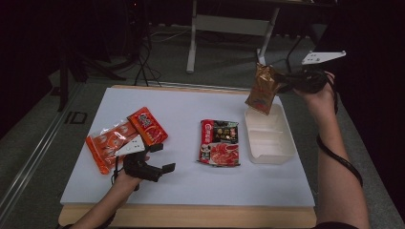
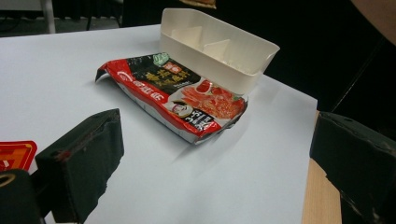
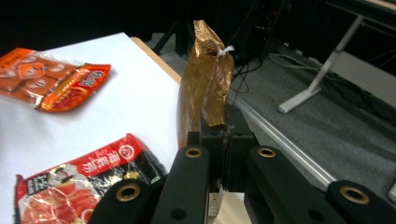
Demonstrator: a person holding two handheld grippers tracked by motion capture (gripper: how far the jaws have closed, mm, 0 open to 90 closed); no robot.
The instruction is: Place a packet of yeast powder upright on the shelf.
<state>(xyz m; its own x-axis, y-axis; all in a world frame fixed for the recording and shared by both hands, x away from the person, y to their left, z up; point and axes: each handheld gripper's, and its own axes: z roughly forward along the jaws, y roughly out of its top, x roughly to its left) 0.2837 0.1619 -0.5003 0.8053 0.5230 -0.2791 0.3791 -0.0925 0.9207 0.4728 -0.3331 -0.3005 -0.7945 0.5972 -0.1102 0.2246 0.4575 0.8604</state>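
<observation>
While the right gripper (image 1: 284,82) was clamped on the gold pouch (image 1: 262,88), held in the air above the tray's (image 1: 269,153) far end, its jaws hid the pouch's lower part in the right gripper view. Over the table (image 1: 191,186), the left gripper (image 1: 161,157) stood open and empty beside the orange packets (image 1: 125,138). Print on the red-black packet (image 1: 219,142) was too small to read.

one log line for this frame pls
right gripper: shut on gold packet, above white tray | left gripper: open, holds nothing | red-black packet: on table beside tray
</observation>
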